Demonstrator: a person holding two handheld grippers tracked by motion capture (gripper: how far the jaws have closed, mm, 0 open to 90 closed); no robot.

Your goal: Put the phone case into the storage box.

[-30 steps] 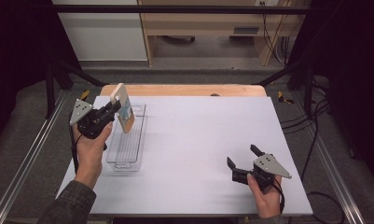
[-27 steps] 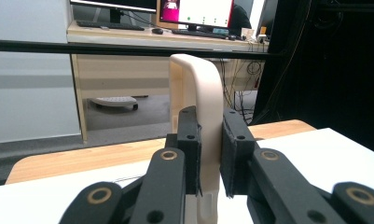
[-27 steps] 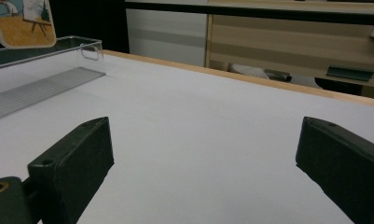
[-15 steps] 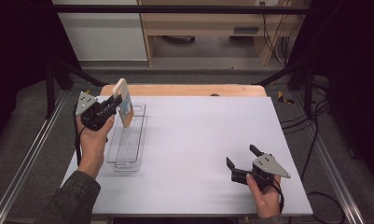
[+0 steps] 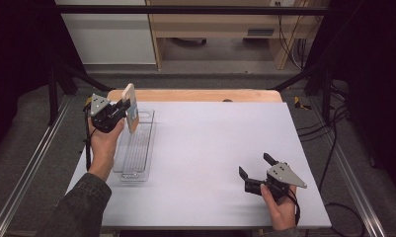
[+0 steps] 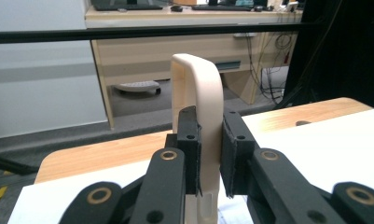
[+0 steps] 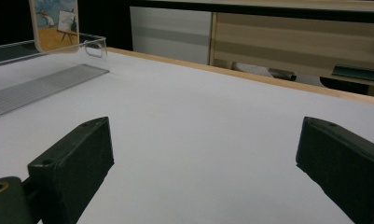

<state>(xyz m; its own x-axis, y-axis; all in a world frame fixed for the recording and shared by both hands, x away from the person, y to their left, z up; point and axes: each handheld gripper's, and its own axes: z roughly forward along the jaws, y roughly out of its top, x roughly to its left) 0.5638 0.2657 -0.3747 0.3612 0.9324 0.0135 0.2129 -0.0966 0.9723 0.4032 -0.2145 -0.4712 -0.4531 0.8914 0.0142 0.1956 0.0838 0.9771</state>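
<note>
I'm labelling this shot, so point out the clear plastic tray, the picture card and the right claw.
clear plastic tray point(image 5: 134, 159): high view, ribbed floor.
picture card point(image 7: 55, 24): right gripper view, printed beach picture on its face.
right claw point(image 5: 255, 171): high view, gap midway between its open fingertips.

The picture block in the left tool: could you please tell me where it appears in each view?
High view: picture block, upper left, above the clear tray.
Left gripper view: centre, clamped edge-on between the jaws.
Right gripper view: top left, printed face showing.
Shared landmark: the table's wooden edge.
</note>
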